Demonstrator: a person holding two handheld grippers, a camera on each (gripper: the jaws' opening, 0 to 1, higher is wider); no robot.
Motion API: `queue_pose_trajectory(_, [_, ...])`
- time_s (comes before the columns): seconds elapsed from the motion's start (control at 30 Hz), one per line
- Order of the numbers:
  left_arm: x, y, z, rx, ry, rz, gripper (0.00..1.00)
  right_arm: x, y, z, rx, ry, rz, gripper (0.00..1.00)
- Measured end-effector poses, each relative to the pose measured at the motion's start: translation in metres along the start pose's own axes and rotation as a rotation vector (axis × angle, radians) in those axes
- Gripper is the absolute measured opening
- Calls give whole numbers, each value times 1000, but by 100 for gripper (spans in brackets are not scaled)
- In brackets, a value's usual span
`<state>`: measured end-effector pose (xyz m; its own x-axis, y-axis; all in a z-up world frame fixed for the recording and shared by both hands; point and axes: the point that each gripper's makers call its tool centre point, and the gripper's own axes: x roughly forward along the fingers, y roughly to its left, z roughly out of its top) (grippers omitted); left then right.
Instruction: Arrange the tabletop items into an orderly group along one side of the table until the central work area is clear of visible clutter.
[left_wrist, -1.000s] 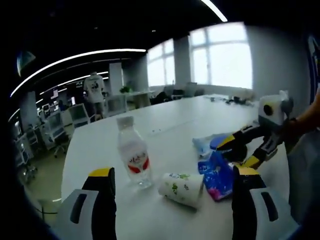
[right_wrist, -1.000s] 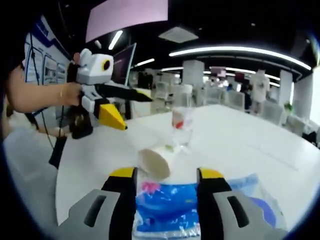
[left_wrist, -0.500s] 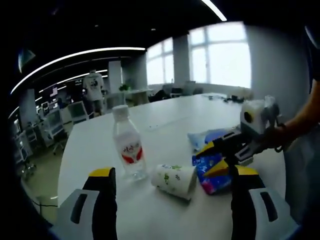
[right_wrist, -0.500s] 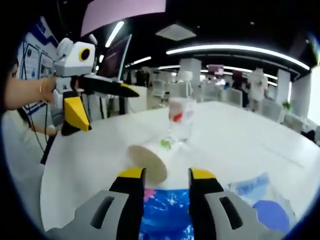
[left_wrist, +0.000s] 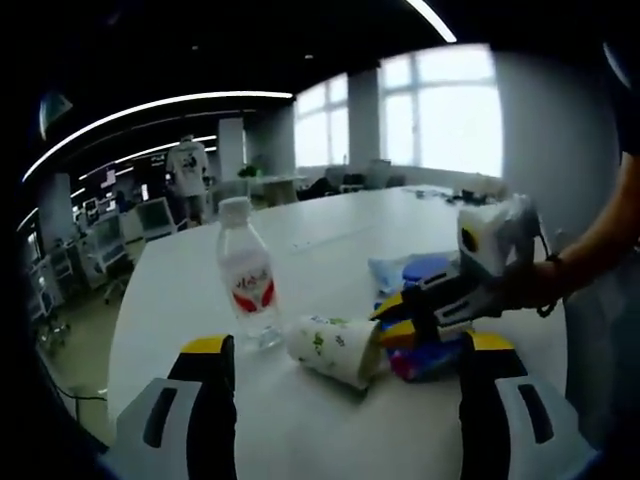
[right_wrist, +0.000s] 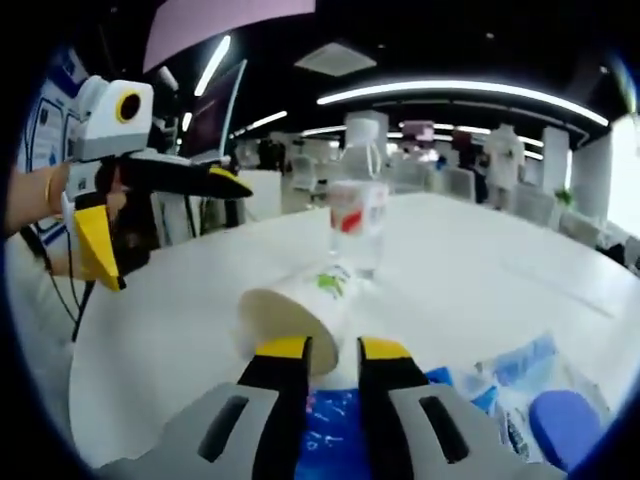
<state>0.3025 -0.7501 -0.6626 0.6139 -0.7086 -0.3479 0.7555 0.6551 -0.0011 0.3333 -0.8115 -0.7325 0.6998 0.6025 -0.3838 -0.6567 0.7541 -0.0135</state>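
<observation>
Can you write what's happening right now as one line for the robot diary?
left gripper: open, above table | right gripper: jaws nearly shut by blue packet | paper cup: on its side | water bottle: upright

- I'm working in a big open-plan office, at a long white table (left_wrist: 330, 225) that runs away toward the upper right of the left gripper view.
- Curved strip lights (left_wrist: 150, 108) sweep across a dark ceiling at upper left there.
- Tall bright windows (left_wrist: 440, 115) fill the top right.
- At left I see rows of desks and chairs (left_wrist: 150, 220), with a person (left_wrist: 188, 170) standing among them.
- In the right gripper view, white chairs (right_wrist: 460, 183) line the far edge, and a monitor (right_wrist: 215, 125) stands upper left.
</observation>
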Motion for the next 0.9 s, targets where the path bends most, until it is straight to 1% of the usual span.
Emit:
queue_pose_trajectory(0.1, [1, -5, -3, 6, 12, -10, 90, 2, -1, 0, 30, -3, -10, 10])
queue_pose_trajectory(0.17, [1, -6, -2, 1, 6, -13, 89, 2, -1, 0, 66, -3, -10, 1])
queue_pose_trajectory(0.2, [1, -6, -1, -6, -3, -11, 88, 2, -2, 0, 94, -5, -12, 0])
queue_pose_trajectory(0.33, [3, -10, -4, -9, -1, -19, 85, 1, -3, 3, 132, -11, -14, 0])
queue_pose_trajectory(0.47, [3, -15, -2, -10, -9, -24, 85, -2, -1, 8, 156, -16, -7, 0])
queue_pose_trajectory(0.53, [3, -17, -3, -2, -3, -29, 85, -4, 0, 10, 177, -11, -1, 0])
queue_pose_trajectory(0.57, [3, -18, -3, 0, -2, -30, 85, -7, 1, 7, 239, 16, 2, 0])
queue_pose_trajectory(0.63, [3, -20, -2, 0, -8, -35, 85, -8, -1, 10, 228, 16, 6, 0])
queue_pose_trajectory(0.7, [2, -22, 0, 2, -10, -39, 84, -13, 1, 8, 297, 50, 8, 0])
queue_pose_trajectory(0.77, [2, -25, 1, 10, -10, -42, 84, -18, 0, 11, 328, 50, 15, 0])
queue_pose_trajectory(0.8, [2, -25, 1, 12, -10, -44, 84, -20, 0, 11, 363, 63, 13, 0])
queue_pose_trajectory(0.87, [0, -28, 4, 20, -15, -46, 84, -27, 3, 16, 447, 69, 46, 0])
queue_pose_trajectory(0.9, [0, -29, 5, 23, -18, -47, 84, -29, 0, 18, 439, 70, 45, 0])
